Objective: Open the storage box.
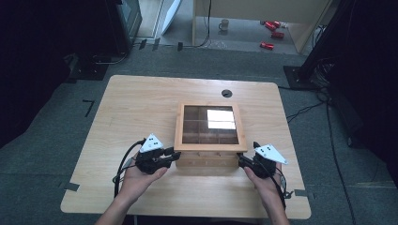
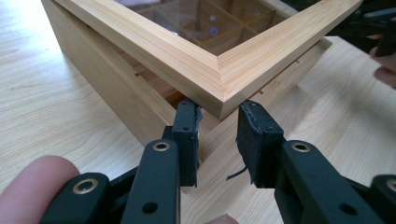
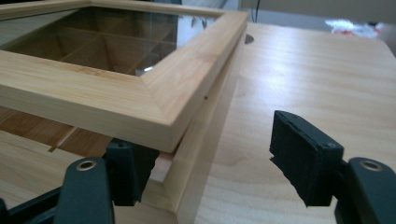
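Both forearms come in from the near edge of the wooden table (image 1: 136, 101), palms turned inward, each hand wrapped under its tool. The left hand (image 1: 141, 174) points the left gripper (image 1: 174, 154) rightward at the near left corner of the wooden box (image 1: 206, 159). The right hand (image 1: 263, 180) points the right gripper (image 1: 241, 160) leftward at the near right corner. The box sits a little right of the table's middle, toward the near half. Its glass-paned lid (image 1: 210, 146) is lifted at the near side, so it tilts above the box body with a gap under its near edge.

No writing or label can be read on the box, the lid or the grippers.

In the left gripper view the left gripper (image 2: 219, 126) has its jaws drawn in as far as they go, with a narrow gap left between the pads. The lid's corner (image 2: 219, 100) sits just above and in front of that gap. The inner pad looks to be against the underside of the lid, though a firm pinch cannot be told.

In the right gripper view the right gripper (image 3: 210, 154) stands about half open. One jaw is tucked under the lid's raised corner (image 3: 163, 116), in the gap above the box wall (image 3: 205, 149). The other jaw hangs free over the table (image 3: 303, 79), touching nothing.
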{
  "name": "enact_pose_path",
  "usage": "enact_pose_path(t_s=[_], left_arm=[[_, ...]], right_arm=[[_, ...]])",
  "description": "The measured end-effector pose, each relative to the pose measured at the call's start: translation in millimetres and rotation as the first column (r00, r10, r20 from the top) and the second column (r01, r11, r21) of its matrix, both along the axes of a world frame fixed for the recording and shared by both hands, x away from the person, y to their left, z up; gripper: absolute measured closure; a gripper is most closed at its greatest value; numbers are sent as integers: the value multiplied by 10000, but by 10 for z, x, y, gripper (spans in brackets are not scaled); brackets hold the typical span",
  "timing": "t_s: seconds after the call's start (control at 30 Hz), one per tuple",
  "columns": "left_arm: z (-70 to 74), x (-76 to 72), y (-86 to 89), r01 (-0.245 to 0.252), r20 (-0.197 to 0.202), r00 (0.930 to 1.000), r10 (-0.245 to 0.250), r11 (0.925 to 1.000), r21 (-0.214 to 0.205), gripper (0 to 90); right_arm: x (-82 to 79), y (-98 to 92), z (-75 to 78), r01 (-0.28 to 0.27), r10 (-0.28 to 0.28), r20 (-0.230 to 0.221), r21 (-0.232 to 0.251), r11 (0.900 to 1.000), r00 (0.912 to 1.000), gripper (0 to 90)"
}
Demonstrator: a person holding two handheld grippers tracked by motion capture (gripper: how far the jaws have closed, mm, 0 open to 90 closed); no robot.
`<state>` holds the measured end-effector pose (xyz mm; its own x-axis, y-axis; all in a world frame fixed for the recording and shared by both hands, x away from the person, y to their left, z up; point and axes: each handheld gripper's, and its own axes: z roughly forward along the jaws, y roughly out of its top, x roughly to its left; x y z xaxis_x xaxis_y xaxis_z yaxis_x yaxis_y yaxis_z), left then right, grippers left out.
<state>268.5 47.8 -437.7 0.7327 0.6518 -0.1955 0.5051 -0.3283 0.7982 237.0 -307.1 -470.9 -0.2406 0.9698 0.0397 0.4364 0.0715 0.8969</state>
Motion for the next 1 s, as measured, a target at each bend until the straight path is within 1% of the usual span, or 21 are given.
enact_pose_path(t_s=[0.07,0.13,0.23,0.3,0.37,0.4,0.43,0.5,0.6,0.63,0.67,0.73,0.77,0.83,0.9,0.93,0.97,1.0], left_arm=[[12,3,4,-2,19,10000,2,10000,-46,698],[17,6,8,-21,50,10000,21,9999,-98,695],[24,15,25,-127,17,9999,128,9996,-243,692],[25,16,28,-138,25,9999,139,9996,-264,689],[26,10,48,-84,60,9999,86,9996,-253,671],[24,2,70,-62,98,9999,64,9997,-226,655],[21,-8,96,-62,129,9999,64,9998,-174,620],[-2,-33,155,-95,209,9997,97,9999,-82,573],[-103,-68,279,-412,215,9989,405,9985,364,479],[-164,-76,336,-570,119,9983,564,9971,500,455],[-201,-80,371,-685,59,9976,683,9960,575,409],[-301,-88,474,-1127,-77,9935,1137,9900,846,356],[-330,-89,507,-1265,-121,9917,1282,9875,936,319],[-407,-87,586,-1605,-212,9863,1638,9807,1115,289],[-476,-77,652,-1803,-297,9821,1858,9745,1334,276],[-476,-77,652,-1803,-297,9821,1858,9745,1334,277],[-543,-66,694,-1997,-304,9779,2068,9671,1574,277],[-583,-54,716,-2086,-351,9754,2175,9632,1695,277]], right_arm=[[2,9,-4,-200,203,322,-102,9997,9993,348],[-3,4,-2,-279,294,586,-265,9993,9978,356],[-28,3,8,-393,428,1000,-362,9986,9941,384],[-39,2,16,-503,552,1165,-451,9977,9917,389],[-50,4,20,-586,649,1231,-545,9968,9903,396],[-52,4,20,-631,695,1230,-546,9965,9900,397],[-56,3,22,-709,774,1247,-557,9959,9892,400],[-55,3,31,-796,877,1273,-672,9946,9880,406],[-48,0,71,-860,953,1370,-717,9937,9860,411],[-44,1,91,-850,941,1385,-700,9939,9859,412],[-36,0,116,-862,952,1443,-671,9940,9849,413],[-20,-3,157,-887,979,1501,-667,9938,9838,413],[-14,0,177,-888,978,1504,-654,9939,9838,413],[1,4,211,-910,1012,1548,-718,9933,9827,413],[20,7,251,-923,1031,1609,-731,9930,9816,413],[27,10,270,-919,1027,1606,-728,9931,9817,413],[40,14,292,-937,1046,1601,-743,9928,9815,413],[48,16,303,-957,1072,1610,-777,9924,9811,413]])
